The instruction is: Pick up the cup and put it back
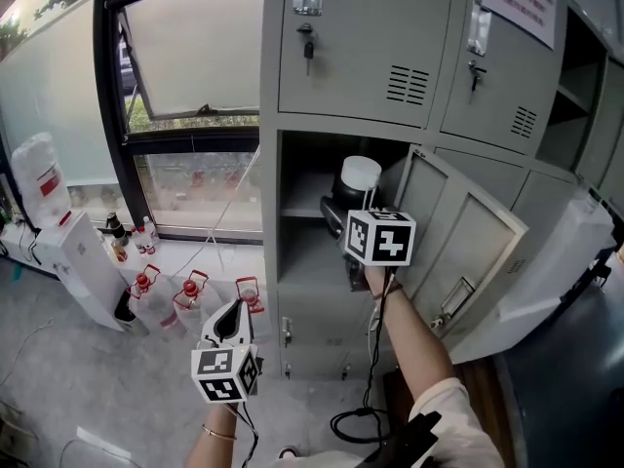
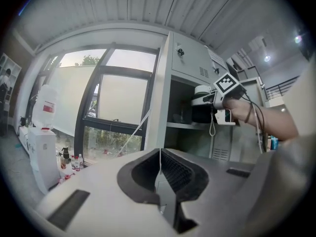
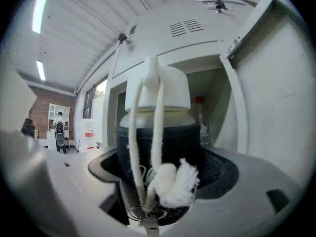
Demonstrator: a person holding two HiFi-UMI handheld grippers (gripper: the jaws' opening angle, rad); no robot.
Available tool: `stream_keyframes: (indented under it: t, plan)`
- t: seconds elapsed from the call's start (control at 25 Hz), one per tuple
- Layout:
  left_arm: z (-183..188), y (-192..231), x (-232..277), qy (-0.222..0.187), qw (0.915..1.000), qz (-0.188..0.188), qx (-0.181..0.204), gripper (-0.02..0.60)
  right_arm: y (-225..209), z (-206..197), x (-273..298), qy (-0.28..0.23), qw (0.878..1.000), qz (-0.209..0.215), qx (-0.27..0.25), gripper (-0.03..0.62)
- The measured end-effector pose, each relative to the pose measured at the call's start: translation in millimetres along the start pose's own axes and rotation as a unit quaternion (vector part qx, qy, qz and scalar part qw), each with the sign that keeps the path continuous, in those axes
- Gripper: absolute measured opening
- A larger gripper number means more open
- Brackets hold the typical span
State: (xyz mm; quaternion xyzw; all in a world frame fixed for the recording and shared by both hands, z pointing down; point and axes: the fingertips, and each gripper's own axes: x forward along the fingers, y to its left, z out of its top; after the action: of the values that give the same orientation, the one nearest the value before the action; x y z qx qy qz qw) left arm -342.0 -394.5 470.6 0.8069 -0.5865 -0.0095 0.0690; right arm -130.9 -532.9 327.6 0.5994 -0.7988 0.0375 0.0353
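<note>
The cup (image 1: pixel 357 181) has a white lid, a dark body and a white cord with a tassel. My right gripper (image 1: pixel 345 214) is shut on its body and holds it at the mouth of the open locker compartment (image 1: pixel 304 252), above the shelf. In the right gripper view the cup (image 3: pixel 168 137) fills the space between the jaws, with the tassel (image 3: pixel 174 181) hanging in front. My left gripper (image 1: pixel 234 314) hangs low and left of the locker, pointing upward, its pads (image 2: pixel 170 167) pressed together on nothing. From there the cup (image 2: pixel 201 90) shows far off.
The compartment's door (image 1: pixel 470 252) stands open to the right, and another open door (image 1: pixel 561 261) lies beyond it. A water dispenser (image 1: pixel 68 247) and several bottles (image 1: pixel 190 295) stand on the floor by the window at left. A black cable (image 1: pixel 363 419) trails below the right arm.
</note>
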Motion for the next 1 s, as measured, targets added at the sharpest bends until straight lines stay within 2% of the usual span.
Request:
stream_keyframes:
  t: [0.52,0.8,1.0]
  plan:
    - [-4,-61,-19,0.011,0.9992,-0.030,0.024,0.012,22,-66,-113,0.010,0.999,0.030,0.002,0.410]
    - [0,-92,-19,0.003,0.9989,-0.036,0.032,0.012,15,-121,-167,0.025,1.000,0.007,0.012,0.410]
    - [-3,-108,-15,0.004,0.9990,-0.035,0.027,0.012,5,-138,-191,0.027,0.999,-0.003,0.023,0.410]
